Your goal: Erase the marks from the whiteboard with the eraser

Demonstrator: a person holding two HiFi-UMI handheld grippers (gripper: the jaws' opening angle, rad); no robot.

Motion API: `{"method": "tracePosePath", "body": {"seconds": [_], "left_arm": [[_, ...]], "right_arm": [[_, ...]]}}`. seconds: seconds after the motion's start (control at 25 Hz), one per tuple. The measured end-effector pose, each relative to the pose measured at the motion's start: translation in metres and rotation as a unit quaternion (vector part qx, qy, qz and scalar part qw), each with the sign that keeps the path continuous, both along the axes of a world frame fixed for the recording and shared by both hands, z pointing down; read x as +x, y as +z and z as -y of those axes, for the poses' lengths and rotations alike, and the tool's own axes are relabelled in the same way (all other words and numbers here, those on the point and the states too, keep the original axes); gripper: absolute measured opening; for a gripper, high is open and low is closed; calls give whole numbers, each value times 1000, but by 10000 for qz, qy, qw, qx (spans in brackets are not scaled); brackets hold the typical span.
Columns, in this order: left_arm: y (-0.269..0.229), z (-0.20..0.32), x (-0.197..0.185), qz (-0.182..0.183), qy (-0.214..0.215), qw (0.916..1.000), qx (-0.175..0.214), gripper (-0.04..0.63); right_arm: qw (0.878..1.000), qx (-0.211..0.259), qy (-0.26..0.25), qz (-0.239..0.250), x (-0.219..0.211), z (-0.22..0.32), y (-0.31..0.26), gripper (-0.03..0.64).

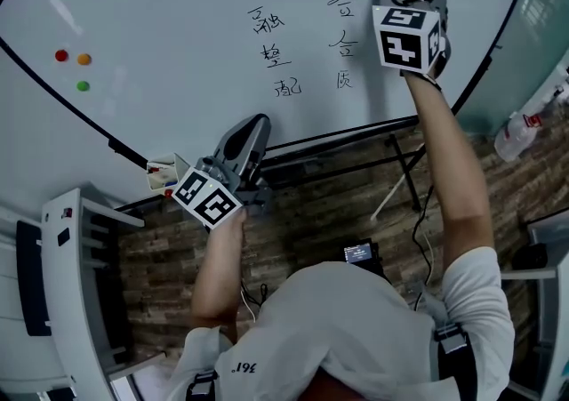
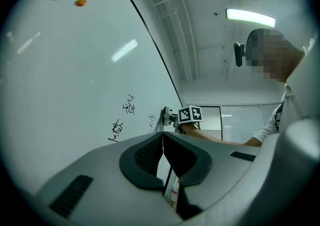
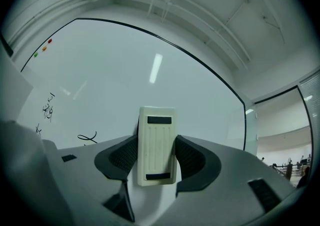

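Two grippers: right gripper [image 3: 156,154] clamps ribbed cream rectangular eraser [image 3: 156,140] between its jaws, by glossy whiteboard [image 1: 178,26]; left gripper [image 2: 163,159] jaws closed, empty.

The only clear writing is on the whiteboard [image 1: 178,26]: black handwritten Chinese characters [image 1: 276,54] in 2 columns of 3, right of the whiteboard's middle and toward its lower edge. The left column seems to read 融, 整, 配. The right column starts with what looks like 合 twice, and its 3rd character is too sketchy to tell. Below the whiteboard, the person's white shirt [image 1: 356,328] carries a small dark print [image 1: 246,367], perhaps digits, that cannot be read. A small lit screen [image 1: 358,253] is also too small to read.
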State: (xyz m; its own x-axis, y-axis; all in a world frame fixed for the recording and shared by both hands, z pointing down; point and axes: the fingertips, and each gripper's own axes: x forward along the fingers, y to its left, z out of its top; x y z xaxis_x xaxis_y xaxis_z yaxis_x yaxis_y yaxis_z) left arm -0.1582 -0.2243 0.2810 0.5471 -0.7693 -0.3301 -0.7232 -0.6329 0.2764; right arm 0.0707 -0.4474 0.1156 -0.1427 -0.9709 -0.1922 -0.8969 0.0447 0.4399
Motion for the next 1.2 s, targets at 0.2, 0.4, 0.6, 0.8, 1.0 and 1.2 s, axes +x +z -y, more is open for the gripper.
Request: {"method": "tracePosePath", "body": {"seconds": [0.2,0.4,0.6,0.8,1.0,1.2], "left_arm": [[-2,-3,-11,-6,-78,9999,67,8],[1,-8,-28,8,-196,9998,67,8],[5,-17,-47,2,-342,9994,40,8],[9,-26,-58,-32,-479,9988,10,8],[16,-36,-68,-38,-567,9984,-32,8],[20,-42,-75,-54,-689,9976,-83,8]], "right_arm": [[9989,45,-467,-2,-37,-20,6,250],[9958,-24,-915,-9,-88,-42,19,250],[9910,-166,-1325,-79,-144,-62,34,250],[9840,-263,-1754,-152,-191,-81,47,250],[9766,-322,-2110,-269,-238,-102,60,250],[9704,-440,-2343,-400,-271,-110,76,250]]}}
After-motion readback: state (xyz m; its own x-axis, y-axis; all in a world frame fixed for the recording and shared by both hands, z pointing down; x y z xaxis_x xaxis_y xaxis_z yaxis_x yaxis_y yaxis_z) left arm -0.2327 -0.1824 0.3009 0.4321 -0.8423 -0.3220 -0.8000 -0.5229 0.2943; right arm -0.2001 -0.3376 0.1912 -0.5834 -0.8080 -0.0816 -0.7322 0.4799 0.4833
